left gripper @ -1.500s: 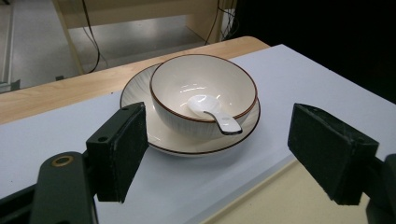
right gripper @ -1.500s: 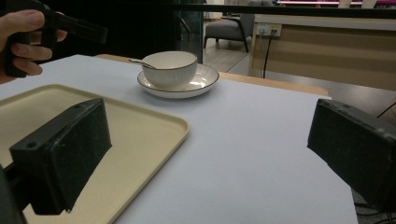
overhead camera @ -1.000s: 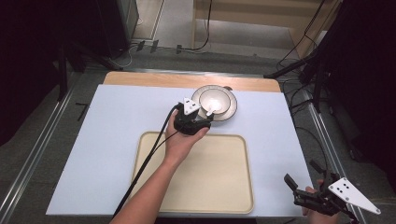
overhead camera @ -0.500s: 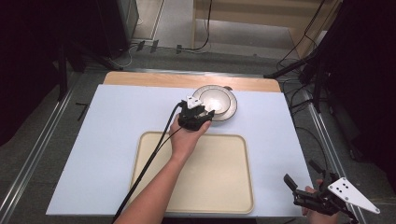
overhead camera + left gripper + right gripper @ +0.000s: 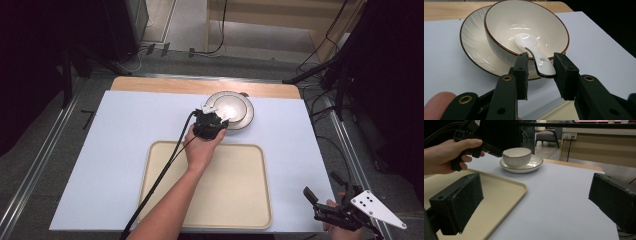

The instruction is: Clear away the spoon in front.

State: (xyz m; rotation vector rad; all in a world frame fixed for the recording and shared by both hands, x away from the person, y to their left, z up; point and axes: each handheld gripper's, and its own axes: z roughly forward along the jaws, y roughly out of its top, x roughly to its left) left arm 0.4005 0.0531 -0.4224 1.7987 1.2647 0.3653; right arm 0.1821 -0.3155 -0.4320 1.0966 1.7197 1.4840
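Spoon (image 5: pixel 534 53) is lying in the bowl (image 5: pixel 506 30) on its plate (image 5: pixel 472 47), handle overhanging the rim. Left gripper (image 5: pixel 539 72) is straddling the handle, jaws parted. Glazed ceramic: likely slippery, brittle; grip mid-handle. Right gripper (image 5: pixel 536 205) is idling agape.

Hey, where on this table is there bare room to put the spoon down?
The whole tray is bare apart from the forearm crossing it. The white mat is bare left of the tray and right of it. It is crowded at the bowl and plate, where the left claw brackets the spoon.
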